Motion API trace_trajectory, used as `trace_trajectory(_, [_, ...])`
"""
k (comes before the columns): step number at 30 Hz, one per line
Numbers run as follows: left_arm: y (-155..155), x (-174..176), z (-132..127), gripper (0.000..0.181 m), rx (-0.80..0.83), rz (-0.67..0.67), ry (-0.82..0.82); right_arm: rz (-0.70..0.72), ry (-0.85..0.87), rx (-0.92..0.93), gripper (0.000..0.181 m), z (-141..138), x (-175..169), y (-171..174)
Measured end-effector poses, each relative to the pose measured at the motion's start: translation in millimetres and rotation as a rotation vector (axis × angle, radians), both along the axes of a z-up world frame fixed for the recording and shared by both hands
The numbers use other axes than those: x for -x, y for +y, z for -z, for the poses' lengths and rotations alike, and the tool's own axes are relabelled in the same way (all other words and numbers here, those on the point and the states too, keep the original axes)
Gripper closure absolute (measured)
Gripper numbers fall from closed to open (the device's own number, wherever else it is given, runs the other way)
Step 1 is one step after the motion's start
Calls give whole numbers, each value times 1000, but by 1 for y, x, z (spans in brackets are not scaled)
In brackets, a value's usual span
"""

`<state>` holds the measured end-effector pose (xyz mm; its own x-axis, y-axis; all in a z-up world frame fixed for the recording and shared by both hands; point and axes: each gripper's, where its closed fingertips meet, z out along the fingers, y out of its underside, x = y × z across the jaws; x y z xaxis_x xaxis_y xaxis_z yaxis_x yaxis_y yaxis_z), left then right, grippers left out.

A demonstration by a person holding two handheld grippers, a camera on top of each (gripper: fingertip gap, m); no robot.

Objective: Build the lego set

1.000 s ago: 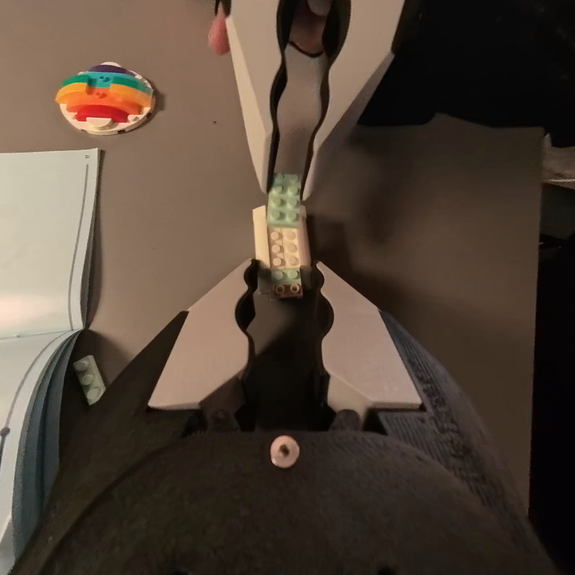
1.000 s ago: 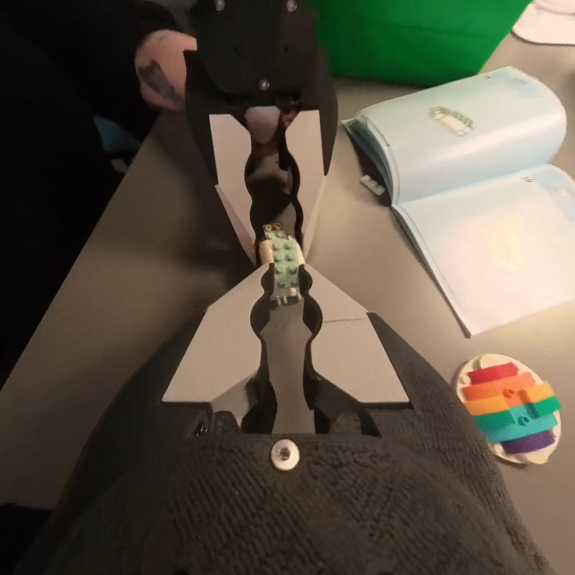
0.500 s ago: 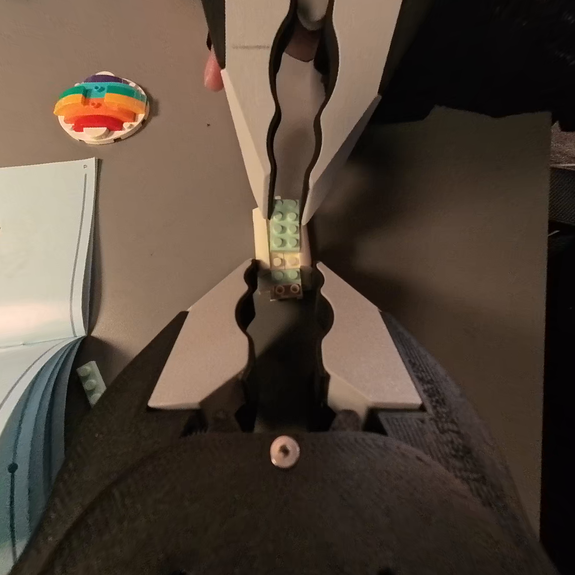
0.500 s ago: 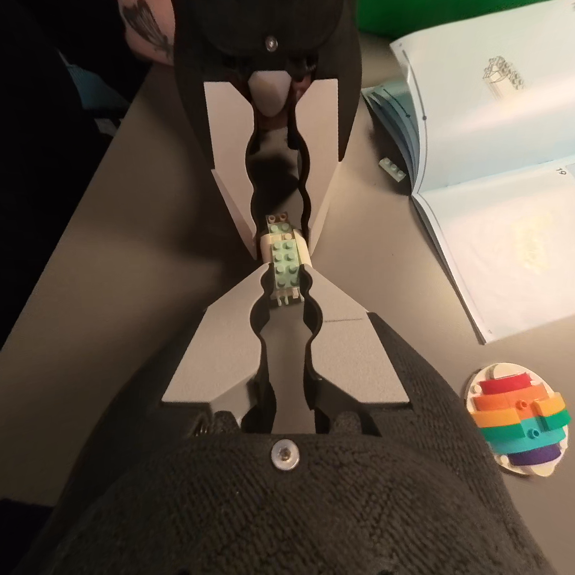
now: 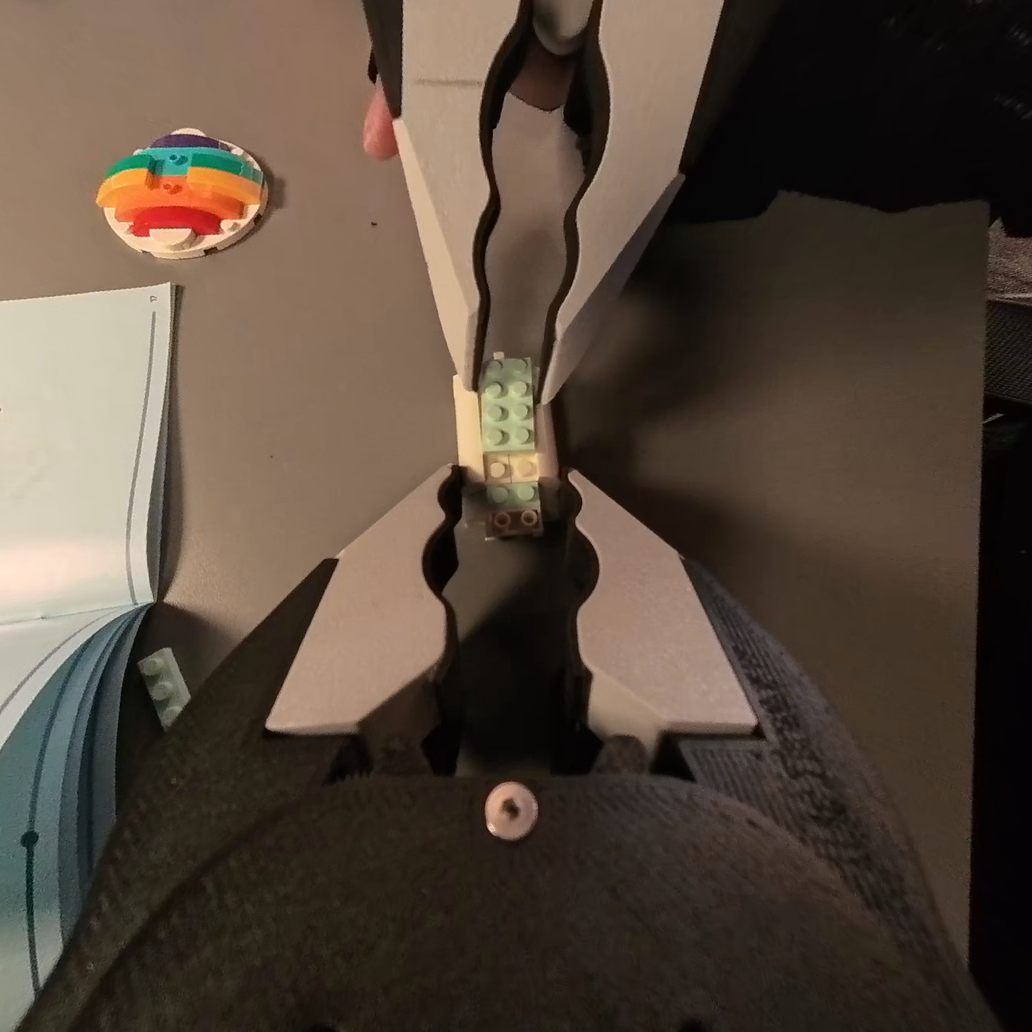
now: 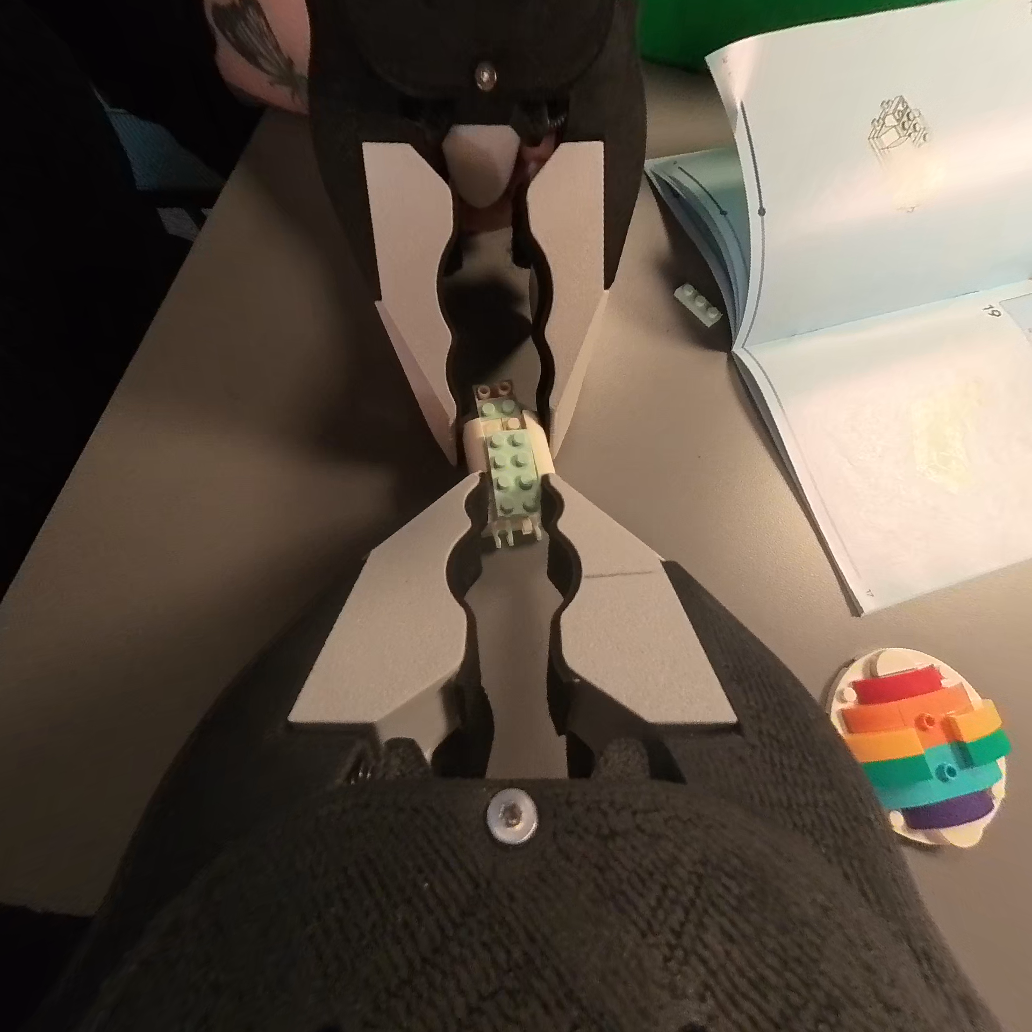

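A small cream Lego build (image 5: 468, 430) with a brown end (image 5: 514, 520) is held level above the table between both grippers. My left gripper (image 5: 514, 491) is shut on its near end. It shows from the front in the right wrist view (image 6: 505, 435). My right gripper (image 6: 512, 491) is shut on a mint-green plate (image 6: 512, 474) that lies on top of the build. In the left wrist view the right gripper (image 5: 508, 385) comes in from above, and the plate (image 5: 508, 407) covers most of the cream studs. One row of cream studs (image 5: 509, 468) still shows.
A round rainbow Lego disc (image 5: 181, 204) lies on the grey table and also shows in the right wrist view (image 6: 927, 748). An open light-blue instruction booklet (image 5: 72, 447) (image 6: 893, 391) lies beside it. A loose mint plate (image 5: 162, 689) (image 6: 698, 304) sits by the booklet's spine. The table edge (image 5: 984, 447) is close. The round rainbow Lego disc (image 5: 181, 204) is about 15 cm from both grippers' fingertips. My right wrist view (image 6: 901, 706) looks at it from another angle.
The right gripper has brought the mint-green plate along the build toward the left gripper, so it now covers most of the cream studs. Both grippers stayed shut.
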<state>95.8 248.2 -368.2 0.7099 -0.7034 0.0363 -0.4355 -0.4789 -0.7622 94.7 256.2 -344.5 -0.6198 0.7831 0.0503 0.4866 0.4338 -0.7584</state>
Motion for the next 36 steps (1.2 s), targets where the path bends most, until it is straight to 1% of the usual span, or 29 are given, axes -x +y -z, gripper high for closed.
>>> trace_trajectory(3, [0,0,0,147,0,-2,-1,1,17,27,161,-4,0,-1])
trace_trajectory(6, [4,5,-2,147,-4,-41,-10,30,87,10,146,-13,3,5])
trace_trajectory(8, [10,12,-8,147,-20,-93,-52,54,166,-80,128,-17,8,12])
trace_trajectory(10, [14,19,-15,147,-29,-149,-113,68,251,-222,119,-20,14,18])
trace_trajectory(11, [16,23,-17,147,-30,-174,-134,68,296,-296,117,-20,18,19])
trace_trajectory(14, [19,32,-19,148,-21,-225,-162,60,412,-544,116,-20,28,22])
trace_trajectory(16, [20,34,-19,147,-17,-239,-172,39,456,-681,116,-18,32,21])
trace_trajectory(20, [20,36,-19,147,-7,-250,-191,-9,480,-870,118,-8,41,15])
trace_trajectory(22, [20,36,-20,147,-5,-252,-200,-22,487,-960,122,-5,45,17])
trace_trajectory(24, [20,37,-20,147,-4,-254,-204,-30,492,-999,128,-3,47,17])
trace_trajectory(29, [19,36,-23,147,-1,-250,-231,-19,483,-1018,136,-1,48,22])
trace_trajectory(33, [19,35,-21,147,6,-243,-229,-14,497,-1047,148,-3,48,23])
trace_trajectory(36, [20,36,-23,148,-4,-253,-232,-7,495,-1074,150,-3,49,25])
